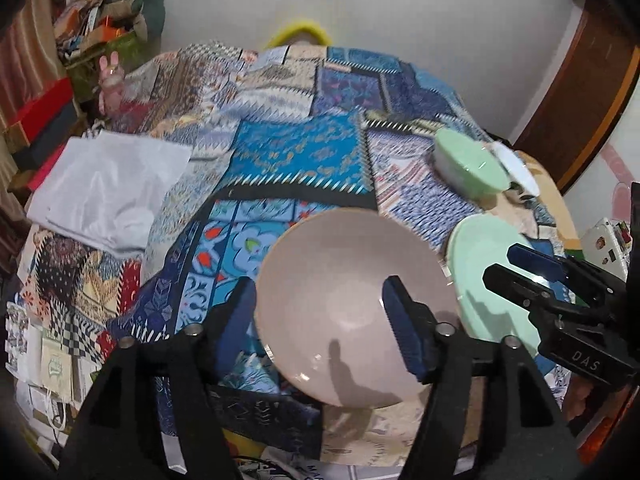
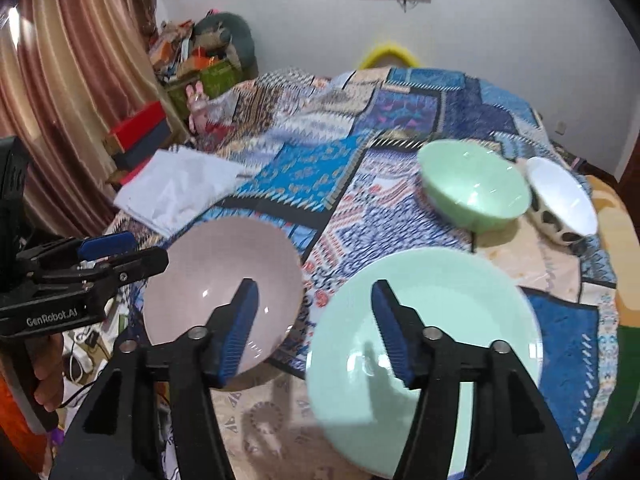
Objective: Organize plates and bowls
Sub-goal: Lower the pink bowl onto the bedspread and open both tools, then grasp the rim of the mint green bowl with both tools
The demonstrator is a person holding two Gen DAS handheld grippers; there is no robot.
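Observation:
A pale pink plate (image 1: 344, 264) lies on the patchwork tablecloth, and my left gripper (image 1: 319, 286) hangs open above it. One finger is over the plate and the other is past its left rim, with nothing gripped. To its right lies a mint green plate (image 2: 448, 300), under my right gripper (image 2: 315, 286), which is open and empty. The pink plate (image 2: 208, 264) and the left gripper (image 2: 148, 249) show at the left of the right wrist view. The right gripper (image 1: 500, 262) shows over the mint plate (image 1: 476, 272). Further back stand a green bowl (image 2: 476, 184) and a white bowl (image 2: 560, 196) with black spots outside.
A folded white cloth (image 2: 176, 188) lies at the table's back left. The green bowl (image 1: 468, 164) and white bowl (image 1: 516, 168) sit near the right edge. Boxes and clutter (image 2: 192, 56) stand beyond the table by a curtain (image 2: 60, 100). A hand (image 2: 48, 376) holds the left gripper's handle.

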